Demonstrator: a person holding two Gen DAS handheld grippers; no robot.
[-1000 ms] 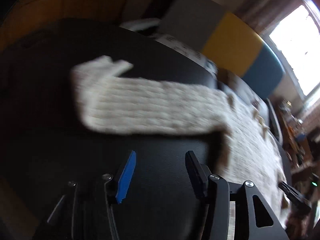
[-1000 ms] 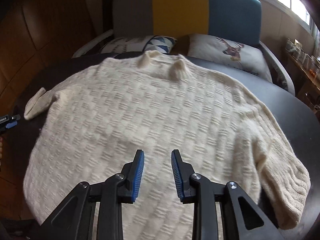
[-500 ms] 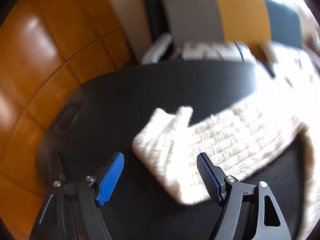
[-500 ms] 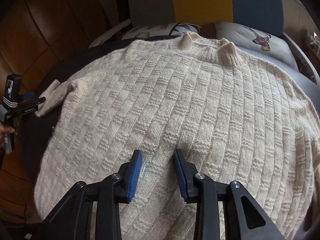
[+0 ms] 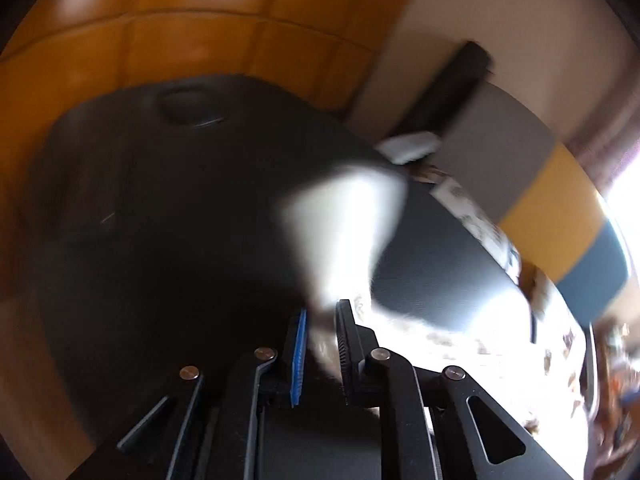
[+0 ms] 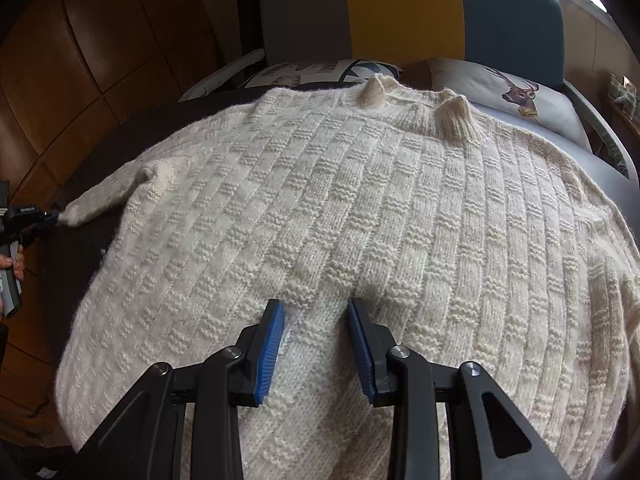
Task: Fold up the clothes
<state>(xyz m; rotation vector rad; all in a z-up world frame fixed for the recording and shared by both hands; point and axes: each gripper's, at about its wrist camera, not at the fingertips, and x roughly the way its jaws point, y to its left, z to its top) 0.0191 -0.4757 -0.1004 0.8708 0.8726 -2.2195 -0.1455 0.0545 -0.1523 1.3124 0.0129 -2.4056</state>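
Note:
A cream knitted sweater [image 6: 360, 216] lies flat on a dark round table [image 6: 80, 240], collar at the far side. My right gripper [image 6: 316, 316] is open, its fingertips resting on the sweater's lower middle with a ridge of knit between them. My left gripper [image 5: 322, 324] is shut on the cuff of the left sleeve [image 5: 340, 224], which sticks up blurred beyond the jaws. In the right wrist view the left gripper [image 6: 56, 216] holds the sleeve end [image 6: 104, 200] at the table's left edge.
A grey, yellow and blue sofa [image 6: 400, 12] with patterned cushions [image 6: 516, 96] stands behind the table. Wooden wall panels [image 6: 80, 40] are on the left. The bare dark table top [image 5: 160, 220] fills the left wrist view.
My left gripper moved onto the sleeve cuff and closed on it. My right gripper lowered and pressed onto the sweater's body, still open.

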